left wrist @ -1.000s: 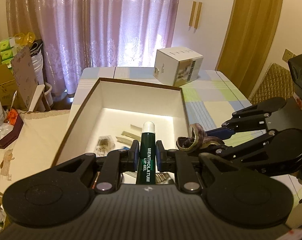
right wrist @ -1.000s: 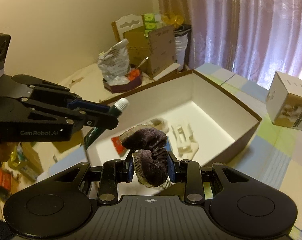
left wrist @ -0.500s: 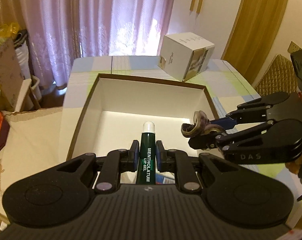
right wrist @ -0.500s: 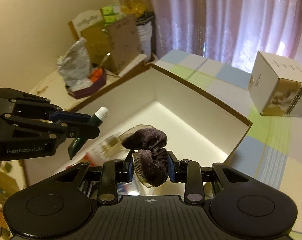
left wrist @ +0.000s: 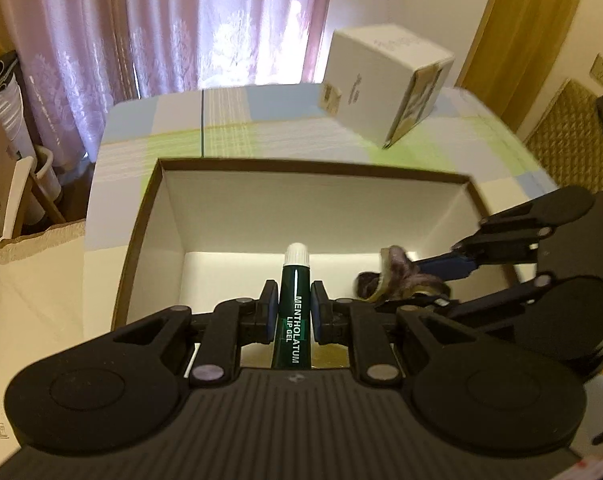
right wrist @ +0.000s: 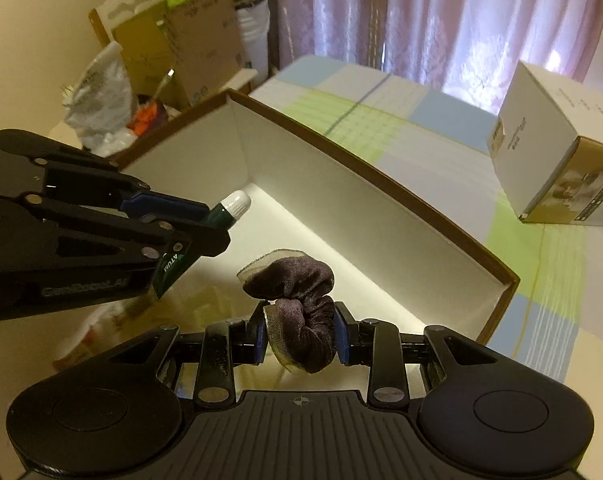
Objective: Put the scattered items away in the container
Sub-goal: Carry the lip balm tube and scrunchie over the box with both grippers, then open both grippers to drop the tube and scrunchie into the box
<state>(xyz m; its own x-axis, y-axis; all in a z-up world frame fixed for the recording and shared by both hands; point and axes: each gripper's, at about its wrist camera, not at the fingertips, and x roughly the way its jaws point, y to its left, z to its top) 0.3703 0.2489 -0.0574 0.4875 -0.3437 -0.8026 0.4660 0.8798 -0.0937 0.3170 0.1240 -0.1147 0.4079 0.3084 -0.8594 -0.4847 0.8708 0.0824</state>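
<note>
Green lip gel tube, light, rigid and slick, is clamped mid-body by the left gripper above the box. The right gripper pinches the soft, compressible scrunchie near the box's right edge.

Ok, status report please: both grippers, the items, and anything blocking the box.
Left gripper shut on lip gel tube. Right gripper shut on dark scrunchie. Both over the open box. Nothing blocking the drop.

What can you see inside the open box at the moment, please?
The box shows a bare white floor at its far end. Nearer, blurred items lie under the left gripper; both grippers cover the rest.
</note>
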